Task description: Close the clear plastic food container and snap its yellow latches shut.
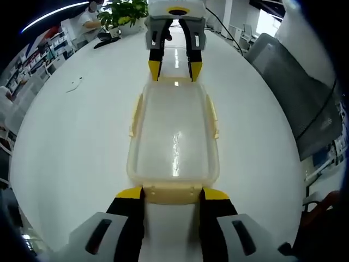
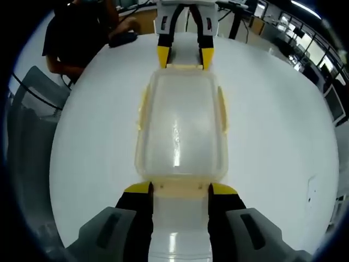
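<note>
A broad white tabletop (image 1: 71, 142) is stretching out under everything, glossy enough to be catching streaks of ceiling light, and an office room is opening behind it, with shelving and a potted plant (image 1: 124, 12) standing at the far edge in the left gripper view and a seated person in dark clothes (image 2: 82, 33) leaning at the far edge in the right gripper view. A grey chair back (image 1: 297, 93) is standing just off the table's edge. The clear plastic food container (image 1: 173, 139) is lying with its lid on in the middle of the tabletop, well away from every edge, its long axis running straight between the two grippers, one short end pointing at each. The left gripper (image 1: 172, 192) is sitting spread, its yellow-tipped jaws flanking the yellow latch (image 1: 172, 192) on the near short end. The right gripper (image 2: 180, 188) is likewise spread about the latch at the opposite end (image 2: 180, 187). Side latches (image 1: 213, 117) are lying along the long edges.
</note>
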The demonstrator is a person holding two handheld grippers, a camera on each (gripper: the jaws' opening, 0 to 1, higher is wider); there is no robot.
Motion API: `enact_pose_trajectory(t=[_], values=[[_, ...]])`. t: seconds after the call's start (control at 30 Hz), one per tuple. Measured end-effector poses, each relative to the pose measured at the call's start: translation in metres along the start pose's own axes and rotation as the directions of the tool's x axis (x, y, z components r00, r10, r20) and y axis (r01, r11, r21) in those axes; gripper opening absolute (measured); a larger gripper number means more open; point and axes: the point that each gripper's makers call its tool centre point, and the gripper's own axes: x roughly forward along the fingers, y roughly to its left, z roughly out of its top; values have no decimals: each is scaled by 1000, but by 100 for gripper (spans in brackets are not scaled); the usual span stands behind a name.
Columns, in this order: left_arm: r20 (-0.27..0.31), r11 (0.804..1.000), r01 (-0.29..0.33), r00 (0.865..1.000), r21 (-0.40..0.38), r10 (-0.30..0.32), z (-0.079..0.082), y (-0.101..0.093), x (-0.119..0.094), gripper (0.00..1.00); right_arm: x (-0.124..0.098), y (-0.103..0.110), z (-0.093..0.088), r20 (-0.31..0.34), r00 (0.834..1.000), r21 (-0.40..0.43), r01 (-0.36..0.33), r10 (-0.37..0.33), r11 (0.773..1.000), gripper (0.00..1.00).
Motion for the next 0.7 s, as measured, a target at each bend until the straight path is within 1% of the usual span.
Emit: enact_pose_trajectory(t=[0.03,0.07,0.1,0.2,0.27,0.3,0.37,0.5,0.57,0.7], values=[[-17,1000,3,1000,6,-2,-1,-3,-2,33,-2,0,4,3,1000,2,-3,3,1000,35],[-24,1000,0,1000,-10,-1,-1,-5,-8,33,-7,2,9,8,1000,-7,-4,4,1000,35],[-22,1000,-1,1000,-12,0,0,-6,-10,33,-11,2,12,9,1000,-17,-2,2,1000,35],[-20,999,-13,1000,-31,12,6,-10,-31,33,-27,4,21,22,1000,-40,0,1,999,35],[-25,999,-25,999,-35,25,12,-12,-42,33,-36,4,24,26,1000,-52,7,-6,999,35],[-26,999,-29,999,-37,28,13,-10,-45,33,-42,5,25,26,1000,-60,11,-9,998,35],[-34,999,-40,999,-35,39,20,-11,-54,33,-47,4,25,26,1000,-63,10,-9,998,35],[-38,997,-61,997,-38,60,38,-13,-68,33,-68,8,22,33,999,-70,9,-6,998,35],[-39,997,-66,997,-43,64,45,-15,-72,33,-77,10,20,41,999,-67,6,-3,998,35],[-42,997,-70,997,-34,69,66,-20,-79,33,-97,16,12,52,999,-62,-1,4,998,36]])
